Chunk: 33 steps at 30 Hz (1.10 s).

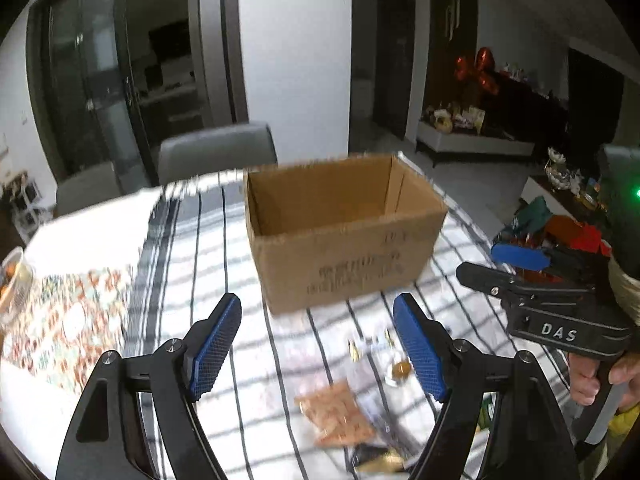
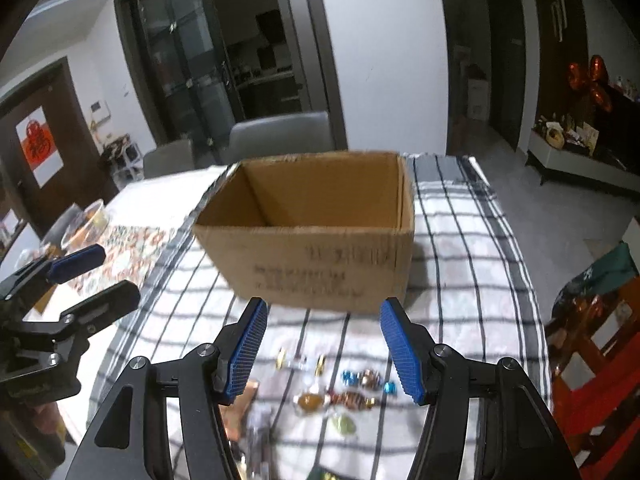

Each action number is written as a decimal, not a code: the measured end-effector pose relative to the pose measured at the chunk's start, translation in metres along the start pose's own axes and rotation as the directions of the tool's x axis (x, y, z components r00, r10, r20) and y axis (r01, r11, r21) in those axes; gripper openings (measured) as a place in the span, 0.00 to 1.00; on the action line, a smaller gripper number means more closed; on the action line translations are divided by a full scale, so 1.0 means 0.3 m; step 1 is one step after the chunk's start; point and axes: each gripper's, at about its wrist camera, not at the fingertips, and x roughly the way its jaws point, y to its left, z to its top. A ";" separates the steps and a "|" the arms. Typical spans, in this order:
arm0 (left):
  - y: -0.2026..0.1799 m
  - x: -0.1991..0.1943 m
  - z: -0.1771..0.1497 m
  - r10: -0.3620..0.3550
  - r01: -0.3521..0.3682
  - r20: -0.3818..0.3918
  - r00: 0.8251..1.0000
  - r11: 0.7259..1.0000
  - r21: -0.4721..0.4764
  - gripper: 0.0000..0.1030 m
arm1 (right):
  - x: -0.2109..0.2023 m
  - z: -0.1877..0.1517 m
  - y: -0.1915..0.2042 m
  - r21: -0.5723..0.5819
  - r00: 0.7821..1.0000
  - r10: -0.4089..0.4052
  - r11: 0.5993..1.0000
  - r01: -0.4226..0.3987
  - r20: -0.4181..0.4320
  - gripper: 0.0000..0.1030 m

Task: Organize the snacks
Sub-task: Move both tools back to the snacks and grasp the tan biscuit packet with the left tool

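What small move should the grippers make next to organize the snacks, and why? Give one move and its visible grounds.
Probably lower the right gripper onto a wrapped candy and close. Both it and the left gripper are open and hold nothing, the sweets lie loose on the striped cloth, and the cardboard box behind them stands open.

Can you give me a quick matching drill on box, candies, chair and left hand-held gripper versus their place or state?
Things:
1. box
2. candies
3. chair
4. left hand-held gripper

Places or states:
A. behind the table's far edge
B. open, nothing between the pads
C. loose on the striped cloth, nearer than the box
D. open-topped, upright on the cloth

Pairs: 1-D, 2-C, 3-A, 4-B
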 end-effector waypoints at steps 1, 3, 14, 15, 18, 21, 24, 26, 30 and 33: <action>-0.001 0.011 -0.016 -0.011 0.011 -0.037 0.999 1.000 -0.009 0.76 | 0.001 -0.006 0.004 -0.004 1.000 0.001 1.000 -0.001 -0.019 0.58; -0.006 0.029 -0.043 -0.021 0.019 -0.093 0.995 1.000 -0.021 0.76 | 0.008 -0.022 0.011 -0.009 0.998 0.002 1.000 -0.003 -0.067 0.58; -0.037 0.104 -0.160 -0.081 0.062 -0.298 0.951 0.995 -0.074 0.73 | 0.104 -0.138 -0.004 -0.018 0.951 0.030 0.999 -0.037 -0.306 0.58; -0.033 0.115 -0.165 -0.089 0.068 -0.312 0.946 0.995 -0.078 0.72 | 0.112 -0.144 -0.006 -0.018 0.948 0.028 0.999 -0.035 -0.316 0.58; -0.029 0.159 -0.185 -0.085 0.061 -0.362 0.929 0.995 -0.075 0.67 | 0.146 -0.159 -0.012 -0.019 0.934 0.031 0.999 -0.041 -0.356 0.58; -0.025 0.207 -0.204 -0.087 0.055 -0.412 0.907 0.994 -0.090 0.65 | 0.183 -0.168 -0.017 -0.009 0.916 0.042 0.999 -0.050 -0.398 0.58; -0.016 0.250 -0.223 -0.114 0.062 -0.457 0.882 0.990 -0.129 0.62 | 0.219 -0.182 -0.022 -0.015 0.904 0.028 0.999 -0.038 -0.427 0.57; -0.013 0.277 -0.236 -0.123 0.059 -0.478 0.870 0.987 -0.146 0.62 | 0.243 -0.195 -0.027 -0.014 0.895 0.024 0.999 -0.034 -0.445 0.57; -0.012 0.323 -0.251 -0.113 0.040 -0.505 0.856 0.987 -0.153 0.62 | 0.284 -0.216 -0.034 -0.013 0.881 0.020 0.999 -0.030 -0.472 0.54; -0.012 0.351 -0.263 -0.113 0.031 -0.525 0.844 0.986 -0.163 0.62 | 0.313 -0.229 -0.042 -0.019 0.874 0.007 1.000 -0.019 -0.486 0.52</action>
